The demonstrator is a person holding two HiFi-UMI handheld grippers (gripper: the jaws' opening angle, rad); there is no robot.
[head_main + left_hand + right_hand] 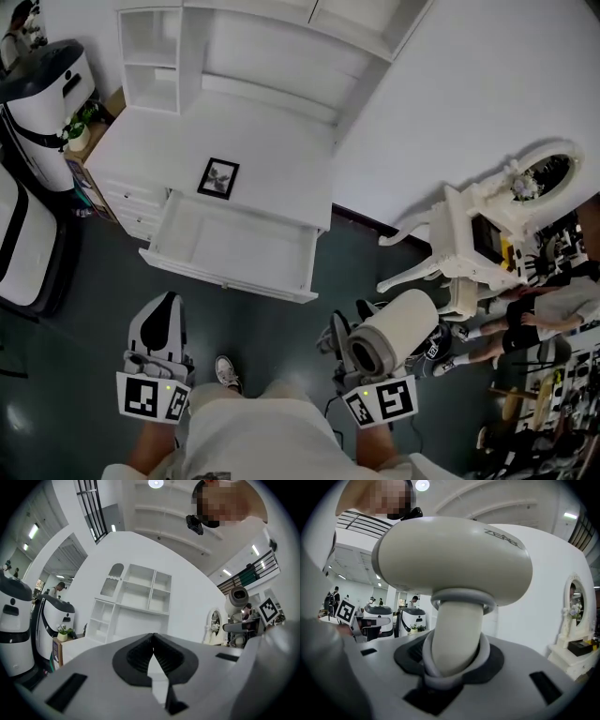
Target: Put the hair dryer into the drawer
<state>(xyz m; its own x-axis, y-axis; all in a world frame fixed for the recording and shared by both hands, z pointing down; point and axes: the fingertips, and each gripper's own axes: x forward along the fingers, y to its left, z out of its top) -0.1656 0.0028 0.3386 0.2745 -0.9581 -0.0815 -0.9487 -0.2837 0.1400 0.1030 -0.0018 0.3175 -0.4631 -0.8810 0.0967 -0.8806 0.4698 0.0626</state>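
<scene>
A cream hair dryer sits in my right gripper, low in the head view and right of my legs. In the right gripper view its handle stands between the pads, and my right gripper is shut on it, the barrel lying across above. The white desk's drawer is pulled out and nothing lies in it; it is ahead of both grippers. My left gripper is at the lower left, short of the drawer's front. Its jaws are shut with nothing in them.
On the white desk top stands a small black picture frame, with a shelf unit behind. White machines stand at the left. At the right are a white vanity with an oval mirror and a seated person.
</scene>
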